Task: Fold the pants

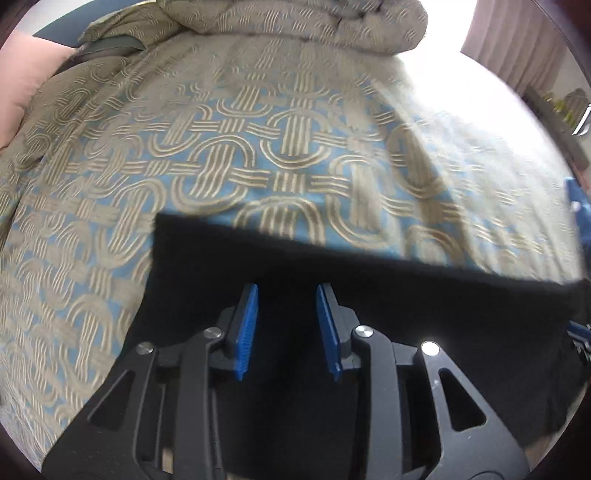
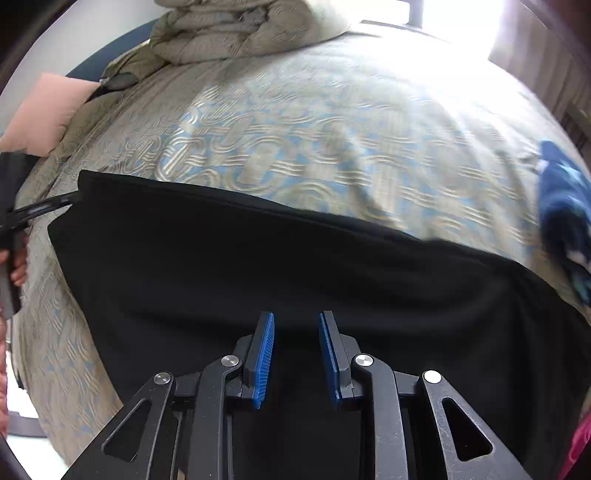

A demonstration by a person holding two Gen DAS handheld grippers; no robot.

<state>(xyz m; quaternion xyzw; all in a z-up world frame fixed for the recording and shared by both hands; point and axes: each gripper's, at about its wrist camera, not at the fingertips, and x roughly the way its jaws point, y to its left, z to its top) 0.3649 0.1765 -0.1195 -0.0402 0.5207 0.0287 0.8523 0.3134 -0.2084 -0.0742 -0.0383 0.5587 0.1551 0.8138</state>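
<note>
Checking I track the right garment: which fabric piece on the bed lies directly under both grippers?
The flat black pants, spread beneath both open grippers; the crumpled blue garment lies apart at the right edge.

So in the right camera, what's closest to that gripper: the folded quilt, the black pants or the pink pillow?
From the right hand-held gripper:
1. Black pants, right under its fingers.
2. Pink pillow, far left.
3. Folded quilt, top of the bed; nearly as far as the pillow.

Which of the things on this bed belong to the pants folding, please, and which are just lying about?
Job:
- black fabric pants
- left gripper
- right gripper

Lying about:
- bundled beige quilt
- pink pillow
- blue patterned cloth
- blue-and-beige patterned bedspread
</note>
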